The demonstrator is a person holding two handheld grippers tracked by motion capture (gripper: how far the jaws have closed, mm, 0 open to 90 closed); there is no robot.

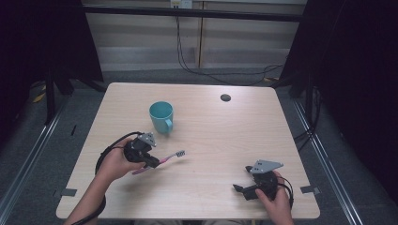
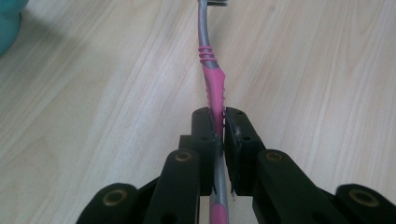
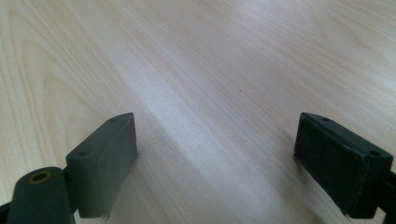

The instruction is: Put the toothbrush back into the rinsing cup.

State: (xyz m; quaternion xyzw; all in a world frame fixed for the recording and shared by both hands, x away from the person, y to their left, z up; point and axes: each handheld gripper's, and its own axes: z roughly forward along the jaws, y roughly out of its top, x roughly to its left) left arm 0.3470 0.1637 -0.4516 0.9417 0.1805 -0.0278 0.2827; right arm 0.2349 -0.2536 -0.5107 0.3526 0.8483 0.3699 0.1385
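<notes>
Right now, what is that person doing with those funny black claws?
A person sits at a wooden table with a gripper in each hand. The left gripper is shut on the handle of a pink and grey toothbrush, whose bristle end points toward the middle of the table. A teal mug stands just beyond it. The right gripper is open over bare wood near the table's front edge, holding nothing.

The toothbrush (image 2: 213, 88) bristle head is cut off by the top edge in the left gripper view. Left of the toothbrush, the teal cup (image 2: 8, 23) is a blurred sliver at the corner. The toothbrush handle's middle is hidden between the left hand-held gripper (image 2: 219, 128) jaws.
</notes>
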